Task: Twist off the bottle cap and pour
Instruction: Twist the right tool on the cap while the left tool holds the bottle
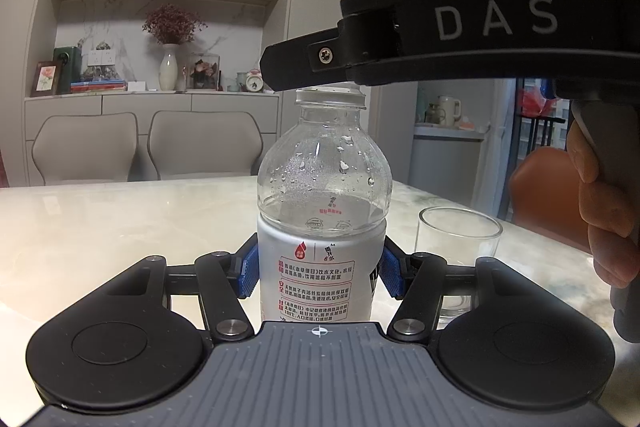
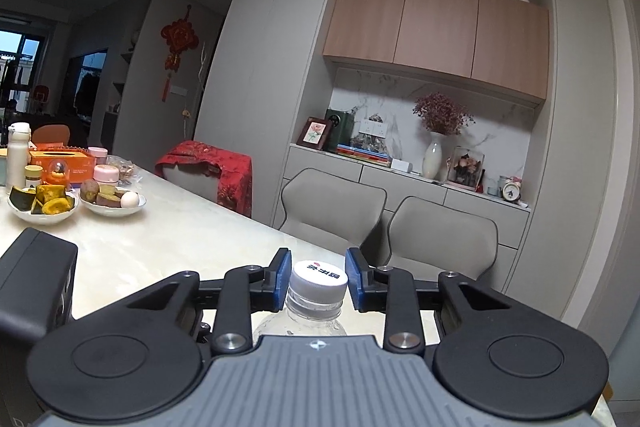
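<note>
Jaws first: left gripper (image 1: 319, 273) is clamped on the bottle (image 1: 323, 203), blue pads (image 1: 249, 273) pressed into the white label on both sides. Right gripper (image 2: 317, 279) straddles the cap (image 2: 317, 281), jaws spread, with a thin gap showing on each side, so I call it released, not yet gripping.

Bottle stands upright on the table (image 1: 120, 219), cap on. It looks mostly empty above the label, with droplets inside the shoulder. Glass (image 1: 458, 243) sits just beside the bottle, on its right in the left view, empty as far as I can see.

Step in hand, my read: close on the cap and start unscrewing.

How I'd do it well:
- Cap sits roughly centred between the pads, maybe slightly nearer the left one. I'd centre before closing so it doesn't get shoved sideways.
- Pads should land on the ribbed side of the cap, not on the neck ring under it. Height looks about right from the right view.
- Squeeze firm, since a ribbed cap slips under light grip.
- Twist about the bottle's axis and keep the wrist level; tilting would lever the bottle.
- Left grip must hold hard, or the thin plastic will spin or crush in the pads.
- Right gripper body hangs over the glass side in the left view, so I'd watch clearance there.

Food bowls (image 2: 44, 205) at the far end, well apart.
</note>
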{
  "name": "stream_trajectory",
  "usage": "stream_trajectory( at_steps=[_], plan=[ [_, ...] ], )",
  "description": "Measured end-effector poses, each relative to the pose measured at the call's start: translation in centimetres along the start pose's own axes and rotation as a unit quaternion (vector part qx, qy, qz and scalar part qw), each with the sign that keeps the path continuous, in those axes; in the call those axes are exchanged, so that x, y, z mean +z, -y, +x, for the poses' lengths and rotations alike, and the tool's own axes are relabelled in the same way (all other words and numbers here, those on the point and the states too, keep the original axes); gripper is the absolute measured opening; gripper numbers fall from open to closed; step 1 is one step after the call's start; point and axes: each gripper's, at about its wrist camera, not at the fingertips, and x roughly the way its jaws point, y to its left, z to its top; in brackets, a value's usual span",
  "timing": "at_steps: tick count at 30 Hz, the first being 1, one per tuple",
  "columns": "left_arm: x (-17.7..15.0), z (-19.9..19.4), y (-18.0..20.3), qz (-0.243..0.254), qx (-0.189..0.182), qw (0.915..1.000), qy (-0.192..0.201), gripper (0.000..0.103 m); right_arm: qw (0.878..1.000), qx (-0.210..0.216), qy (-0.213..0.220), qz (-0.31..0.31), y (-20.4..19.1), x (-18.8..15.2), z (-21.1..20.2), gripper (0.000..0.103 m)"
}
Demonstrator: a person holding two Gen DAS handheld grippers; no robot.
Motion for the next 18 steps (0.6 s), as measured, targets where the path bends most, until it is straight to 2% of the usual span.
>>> stream_trajectory(
  at_steps=[5,8,13,18],
  plan=[
    [0.0,0.1,-0.1,-0.001,0.0,1.0,0.0,0.058,0.999,0.028,0.005,-0.014,0.9,-0.1,-0.2,0.032],
    [-0.1,0.1,0.0,0.001,0.0,1.0,0.001,0.058,0.998,0.065,0.013,-0.017,2.0,-0.2,-0.2,0.032],
    [-0.1,0.2,0.1,-0.002,0.001,1.0,0.001,0.058,0.988,0.154,0.021,0.0,5.2,-0.3,0.5,0.032],
    [-0.2,0.2,0.4,0.001,0.002,1.0,0.002,0.058,0.975,0.218,0.023,0.027,7.5,-0.2,1.1,0.032]
  ],
)
